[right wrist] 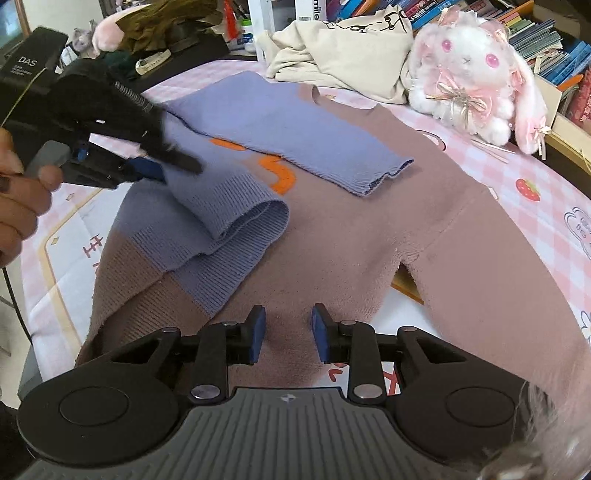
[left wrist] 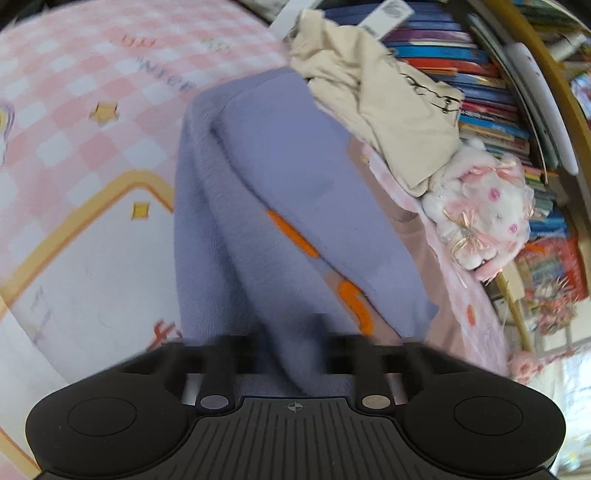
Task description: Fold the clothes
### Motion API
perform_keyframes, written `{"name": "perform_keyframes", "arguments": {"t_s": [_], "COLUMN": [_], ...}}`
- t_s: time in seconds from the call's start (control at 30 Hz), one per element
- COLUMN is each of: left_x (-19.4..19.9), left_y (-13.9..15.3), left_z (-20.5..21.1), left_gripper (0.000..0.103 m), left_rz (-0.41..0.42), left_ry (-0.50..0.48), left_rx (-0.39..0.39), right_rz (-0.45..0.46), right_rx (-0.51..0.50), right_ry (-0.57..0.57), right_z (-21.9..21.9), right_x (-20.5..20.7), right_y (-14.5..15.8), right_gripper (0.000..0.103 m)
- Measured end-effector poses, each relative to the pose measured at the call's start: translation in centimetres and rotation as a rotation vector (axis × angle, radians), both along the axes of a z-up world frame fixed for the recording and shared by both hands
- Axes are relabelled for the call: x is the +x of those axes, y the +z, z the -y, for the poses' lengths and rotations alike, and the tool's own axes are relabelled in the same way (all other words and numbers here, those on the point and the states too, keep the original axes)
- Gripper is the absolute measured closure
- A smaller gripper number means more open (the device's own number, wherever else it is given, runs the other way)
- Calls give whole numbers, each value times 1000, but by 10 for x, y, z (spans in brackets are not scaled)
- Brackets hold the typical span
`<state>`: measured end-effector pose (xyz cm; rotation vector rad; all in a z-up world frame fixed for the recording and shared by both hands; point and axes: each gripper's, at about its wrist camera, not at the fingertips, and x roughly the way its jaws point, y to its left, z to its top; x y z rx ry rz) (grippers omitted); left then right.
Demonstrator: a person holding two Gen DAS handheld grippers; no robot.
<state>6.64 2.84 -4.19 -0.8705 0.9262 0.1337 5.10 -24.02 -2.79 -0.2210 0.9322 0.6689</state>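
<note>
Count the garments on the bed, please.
2 can be seen. A purple and brown sweater lies spread in the middle of the bed; a cream top lies crumpled at the far edge, beside the plush rabbit. Others may be hidden.

A pink checked sheet (right wrist: 517, 162) with a strawberry print (right wrist: 527, 189) covers the surface. At the far right sits a white and pink plush rabbit (right wrist: 476, 70), with rows of books (right wrist: 546, 40) behind it. Far left lie a dark green heap (right wrist: 166, 26) and a pink plush (right wrist: 105, 35).
</note>
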Motion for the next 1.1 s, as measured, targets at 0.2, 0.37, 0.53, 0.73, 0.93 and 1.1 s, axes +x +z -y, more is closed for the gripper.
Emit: {"name": "perform_keyframes", "arguments": {"t_s": [0.2, 0.37, 0.53, 0.73, 0.93, 1.1], "left_x": [-73, -99, -61, 9, 54, 63], "left_y": [59, 72, 69, 38, 6, -14], "left_z": [-67, -97, -29, 111, 189, 218], "left_gripper": [99, 97, 75, 64, 64, 68], "left_rz": [50, -225, -93, 139, 229, 276], "left_ry": [41, 102, -123, -611, -890, -1012], "left_rx": [168, 640, 703, 864, 1018, 1122], "right_rz": [-3, -5, 3, 36, 76, 80], "right_rx": [7, 9, -9, -18, -15, -5], "right_ry": [14, 16, 12, -15, -23, -62], "right_z": [1, 1, -2, -1, 2, 2], "right_x": [1, 2, -1, -9, -18, -20], "right_y": [0, 0, 0, -1, -4, -4], "right_gripper": [76, 76, 76, 76, 76, 76]}}
